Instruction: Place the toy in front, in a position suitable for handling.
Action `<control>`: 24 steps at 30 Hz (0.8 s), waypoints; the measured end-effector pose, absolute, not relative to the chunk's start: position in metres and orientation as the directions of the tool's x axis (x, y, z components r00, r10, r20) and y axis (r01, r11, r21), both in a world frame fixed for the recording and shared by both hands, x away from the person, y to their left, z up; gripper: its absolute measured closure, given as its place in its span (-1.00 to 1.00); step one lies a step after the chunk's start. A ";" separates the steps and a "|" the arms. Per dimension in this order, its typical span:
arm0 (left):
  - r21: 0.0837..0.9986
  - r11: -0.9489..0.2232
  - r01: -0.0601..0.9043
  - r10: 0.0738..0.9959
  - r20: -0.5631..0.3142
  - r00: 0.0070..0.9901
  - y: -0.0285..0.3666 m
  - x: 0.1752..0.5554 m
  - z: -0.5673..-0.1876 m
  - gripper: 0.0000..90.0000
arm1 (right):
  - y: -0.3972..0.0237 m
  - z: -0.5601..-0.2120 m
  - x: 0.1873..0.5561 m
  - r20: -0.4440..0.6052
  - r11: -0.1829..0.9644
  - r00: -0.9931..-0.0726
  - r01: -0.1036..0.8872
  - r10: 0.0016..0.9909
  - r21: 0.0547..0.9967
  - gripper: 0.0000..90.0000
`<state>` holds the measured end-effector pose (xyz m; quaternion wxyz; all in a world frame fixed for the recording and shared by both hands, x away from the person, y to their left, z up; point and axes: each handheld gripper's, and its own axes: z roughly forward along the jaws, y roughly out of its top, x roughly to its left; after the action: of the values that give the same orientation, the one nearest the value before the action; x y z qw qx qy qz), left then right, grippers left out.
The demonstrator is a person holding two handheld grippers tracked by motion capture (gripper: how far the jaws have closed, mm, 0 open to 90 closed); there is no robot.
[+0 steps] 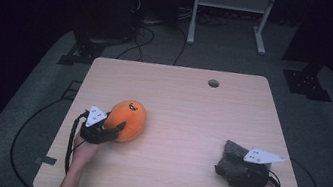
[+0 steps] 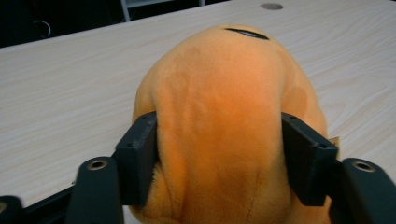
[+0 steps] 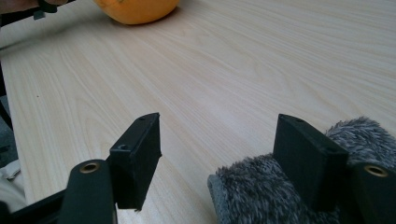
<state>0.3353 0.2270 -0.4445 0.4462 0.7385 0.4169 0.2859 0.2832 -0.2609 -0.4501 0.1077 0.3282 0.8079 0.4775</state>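
Here the left gripper (image 2: pixel 219 154) has its two black jaws pressed into the flanks of the orange plush toy (image 2: pixel 224 116), the soft body bulging between and around them; in the high view the toy (image 1: pixel 129 119) lies on the left half of the wooden table (image 1: pixel 187 112), just ahead of the person's left hand (image 1: pixel 84 154). The right gripper (image 3: pixel 217 154) stands wide open and grips nothing, while the grey furry object (image 3: pixel 261 186) lies partly between its jaws, close against the right-hand one and well short of the other; in the high view that object (image 1: pixel 231 157) sits near the table's right front corner, against the right gripper (image 1: pixel 238 171). The main risk on the left is probably slippage: the hold falls on yielding pile near the toy's lower end, so a lift could let the heavier upper body sag, roll or squeeze out of the jaws. On the right, closing from this off-centre position would likely pinch only an edge of the fur or push the piece sideways toward the nearby table edge. Whether the left jaws reach firm stuffing cannot be told.
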 end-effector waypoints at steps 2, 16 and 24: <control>0.903 -0.239 0.356 0.873 0.039 0.486 0.228 0.335 -0.444 -0.10 | -0.262 -0.450 0.283 0.142 0.323 -0.758 0.430 0.636 0.843 -0.31; 0.929 -0.140 0.343 0.886 -0.037 0.462 0.236 0.333 -0.440 0.13 | -0.267 -0.449 0.283 0.141 0.313 -0.755 0.425 0.640 0.849 -0.31; 0.949 -0.082 0.305 0.876 -0.077 0.476 0.240 0.327 -0.429 0.13 | -0.273 -0.446 0.283 0.121 0.302 -0.742 0.409 0.659 0.861 -0.30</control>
<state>0.3274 0.2402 -0.4286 0.5214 0.6829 0.4324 0.2737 0.2834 -0.2725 -0.4460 0.1284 0.3352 0.7966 0.4863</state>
